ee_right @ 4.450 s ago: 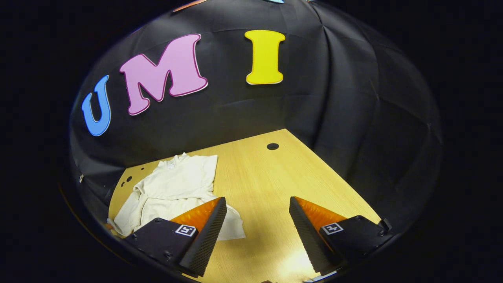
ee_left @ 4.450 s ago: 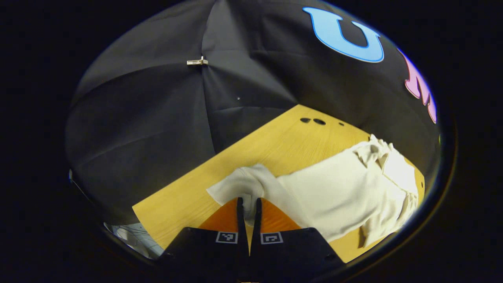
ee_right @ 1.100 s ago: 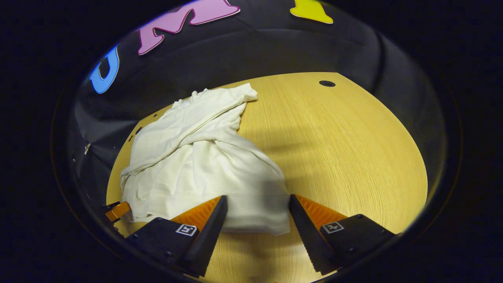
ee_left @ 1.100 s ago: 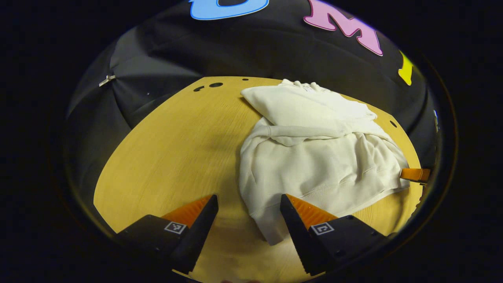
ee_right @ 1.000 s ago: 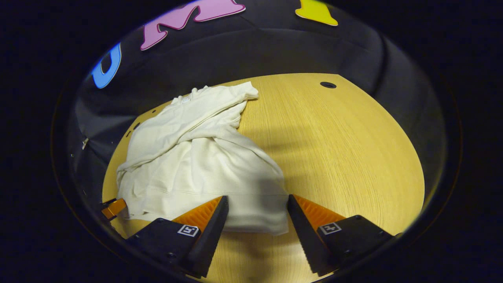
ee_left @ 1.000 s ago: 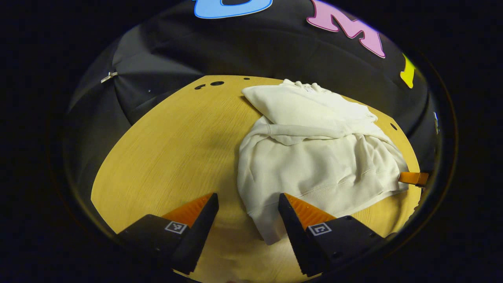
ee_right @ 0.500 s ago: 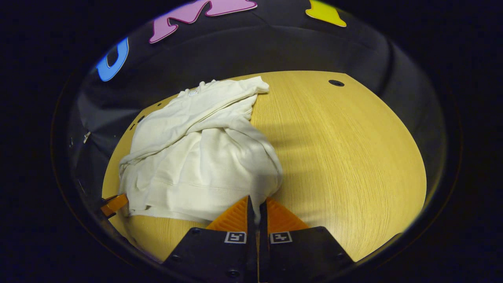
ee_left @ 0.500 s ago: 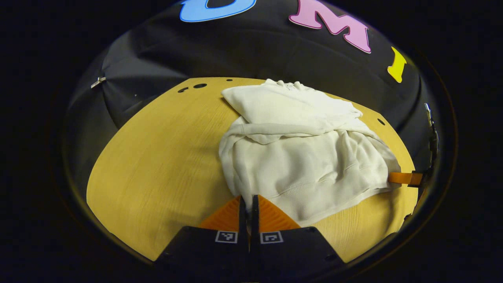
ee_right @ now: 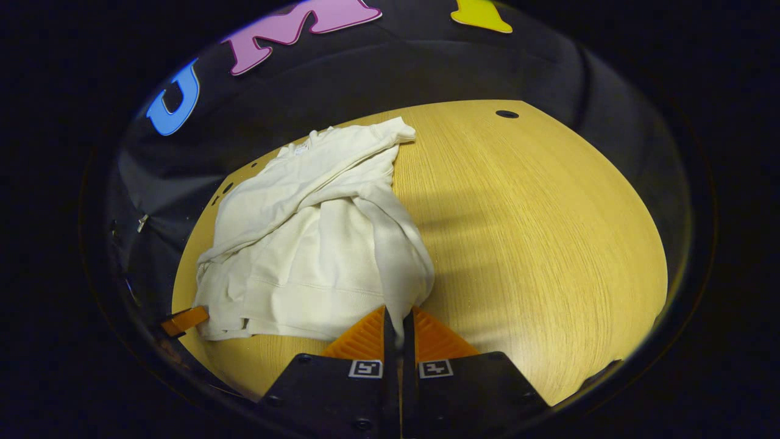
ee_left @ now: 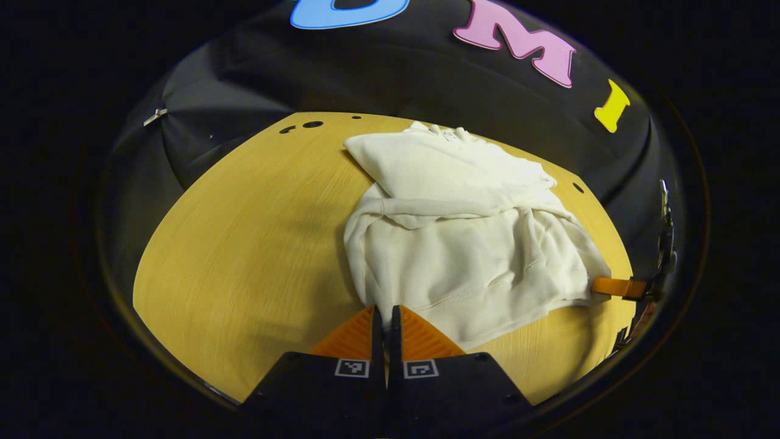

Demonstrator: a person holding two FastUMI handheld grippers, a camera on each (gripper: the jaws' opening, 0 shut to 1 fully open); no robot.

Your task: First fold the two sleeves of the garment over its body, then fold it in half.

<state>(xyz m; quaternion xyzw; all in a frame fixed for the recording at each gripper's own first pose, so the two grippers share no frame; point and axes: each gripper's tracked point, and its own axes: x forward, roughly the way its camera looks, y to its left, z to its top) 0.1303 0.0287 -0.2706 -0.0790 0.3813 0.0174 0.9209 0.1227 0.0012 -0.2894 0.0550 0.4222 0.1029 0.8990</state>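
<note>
In the left gripper view our left gripper (ee_left: 384,314) pinches the hem corner of the garment (ee_left: 469,244), sleeves already folded across, lying toward the table's (ee_left: 244,231) far edge; in the right gripper view our right gripper (ee_right: 399,320) clamps the other hem corner, so we judge only the halving remains.

Recording booth, lab-type setup: black cloth wall (ee_left: 378,79) rises directly beyond a pale wood worktop (ee_left: 244,231) ahead of the tongs; cable holes (ee_right: 506,114) cut near the worktop's far edge.

L tongs (ee_left: 384,317) pinch garment (ee_left: 463,244) hem on table (ee_left: 244,244).
</note>
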